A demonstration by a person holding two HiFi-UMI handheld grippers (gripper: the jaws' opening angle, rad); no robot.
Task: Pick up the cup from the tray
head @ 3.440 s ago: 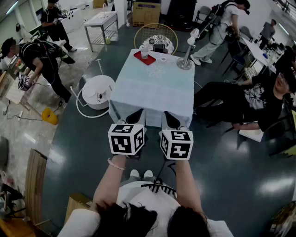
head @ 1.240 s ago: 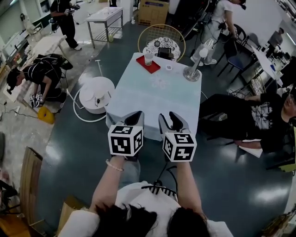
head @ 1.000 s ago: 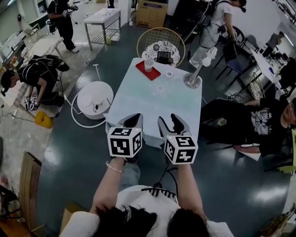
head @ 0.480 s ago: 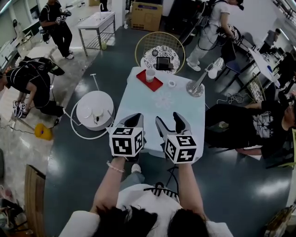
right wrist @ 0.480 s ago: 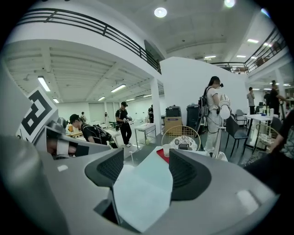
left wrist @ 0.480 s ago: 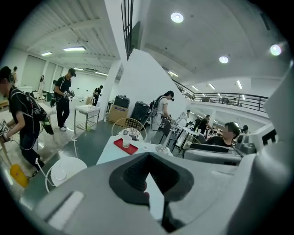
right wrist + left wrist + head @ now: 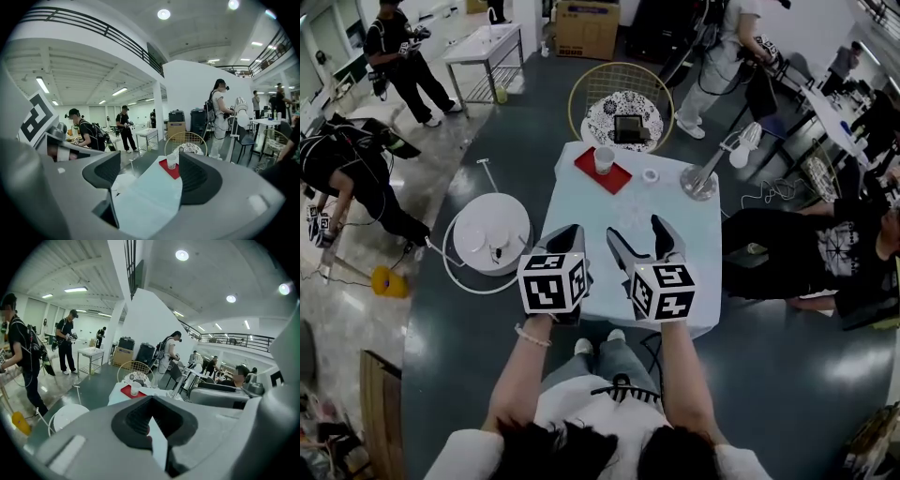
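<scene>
Right gripper (image 7: 636, 234): jaws apart, empty. Left gripper (image 7: 568, 236): jaws together, empty. Cup (image 7: 603, 160) on tray (image 7: 619, 177), far ahead of both. Risk: long reach over table (image 7: 581, 202), jaw knocks cup, cup tips.

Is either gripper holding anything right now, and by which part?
Nothing is held. The left gripper is shut on nothing, the right gripper open and empty; the cup stands untouched on the red tray.

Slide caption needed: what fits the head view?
Left hand-held gripper and right hand-held gripper poised over the table, cup on red tray beyond.
</scene>
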